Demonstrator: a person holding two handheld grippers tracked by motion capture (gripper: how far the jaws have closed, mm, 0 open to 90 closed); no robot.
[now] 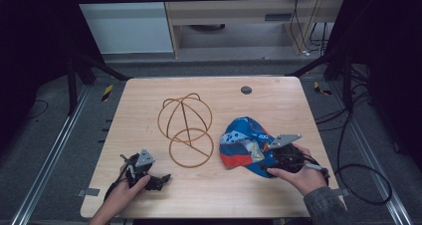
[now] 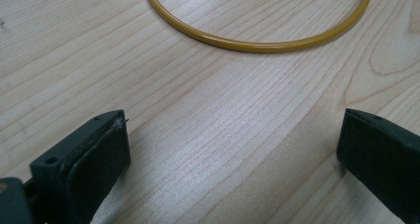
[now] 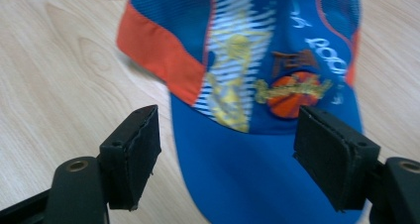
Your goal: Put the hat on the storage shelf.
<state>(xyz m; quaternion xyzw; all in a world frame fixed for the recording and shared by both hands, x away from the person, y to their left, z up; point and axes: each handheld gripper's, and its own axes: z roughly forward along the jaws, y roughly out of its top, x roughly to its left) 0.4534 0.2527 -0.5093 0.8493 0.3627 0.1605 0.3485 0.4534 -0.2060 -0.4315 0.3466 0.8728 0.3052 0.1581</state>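
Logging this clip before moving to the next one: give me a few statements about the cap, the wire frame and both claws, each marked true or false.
1. The blue and orange printed cap lies on the wooden table. True.
2. The right claw is shut on the cap. False: its jaws stand open, the cap's brim between them.
3. The left claw is open over bare wood. True.
4. The cap sits on the gold wire hat frame. False: it lies beside the frame.
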